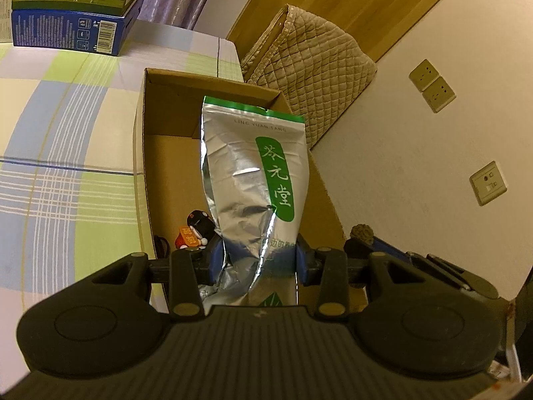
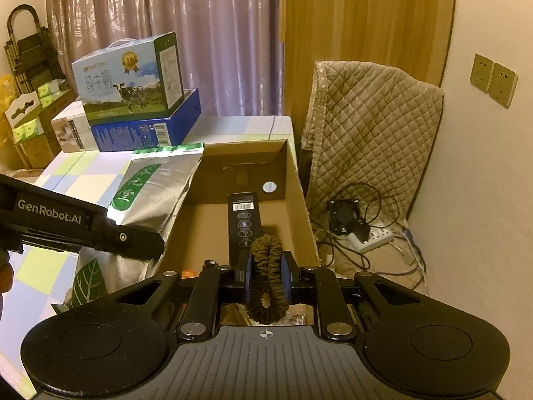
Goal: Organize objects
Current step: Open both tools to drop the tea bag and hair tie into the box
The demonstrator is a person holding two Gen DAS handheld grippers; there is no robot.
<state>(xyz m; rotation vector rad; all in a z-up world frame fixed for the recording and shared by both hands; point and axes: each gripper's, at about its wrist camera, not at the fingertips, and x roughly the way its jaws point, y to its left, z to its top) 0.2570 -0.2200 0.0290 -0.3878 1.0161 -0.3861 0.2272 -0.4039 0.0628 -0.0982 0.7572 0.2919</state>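
My left gripper (image 1: 258, 260) is shut on a silver foil pouch (image 1: 253, 180) with a green label, held above an open cardboard box (image 1: 140, 153). A small black and orange toy figure (image 1: 196, 230) lies in the box's near corner. In the right wrist view the pouch (image 2: 156, 186) hangs over the box's left wall (image 2: 180, 213), held by the left gripper's arm (image 2: 83, 226). My right gripper (image 2: 265, 276) is shut on a dark olive fuzzy scrunchie (image 2: 266, 266) above the box's near end. A black slim package (image 2: 245, 220) lies on the box floor.
The box sits on a checked cloth surface (image 2: 76, 173). Stacked milk cartons (image 2: 133, 80) stand at the back left. A quilted cover (image 2: 369, 126) drapes over something right of the box. A power strip and tangled cables (image 2: 366, 236) lie on the floor by the wall.
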